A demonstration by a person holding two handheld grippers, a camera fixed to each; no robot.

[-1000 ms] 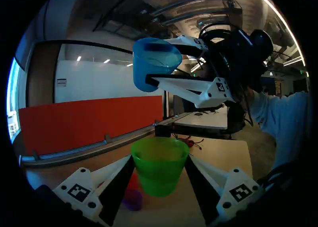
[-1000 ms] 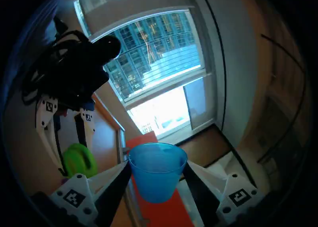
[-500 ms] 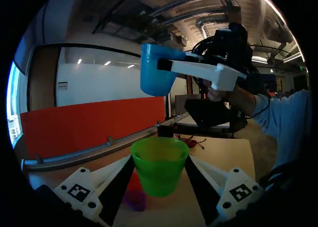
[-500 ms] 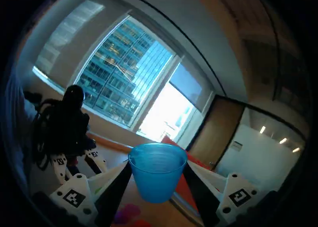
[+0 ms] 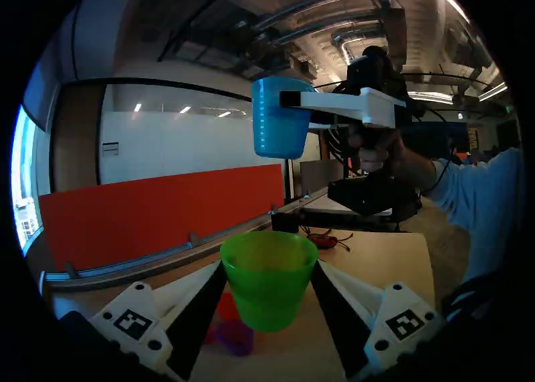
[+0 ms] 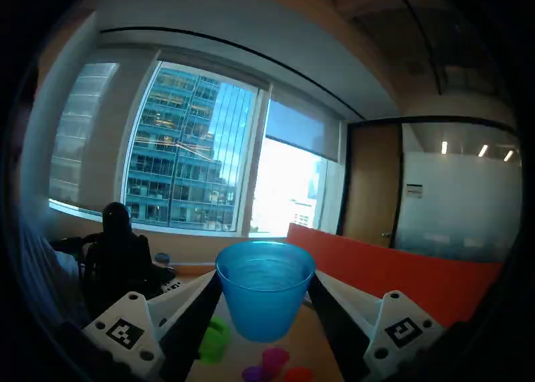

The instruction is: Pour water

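1. Left gripper view: the left tongs [image 5: 269,268] are clamped on the green cup [image 5: 269,292], upright, over the tabletop [image 5: 381,248].
2. Opposite, the right tongs [image 6: 265,275] grip the blue cup [image 6: 265,295], upright, higher than the green one and beyond it.
3. To pour well, I'd bring the blue rim low over the green mouth, then tip slowly, keeping green level.
4. Inside the blue cup, rings show; the water level is unclear. Green's inside is hidden.
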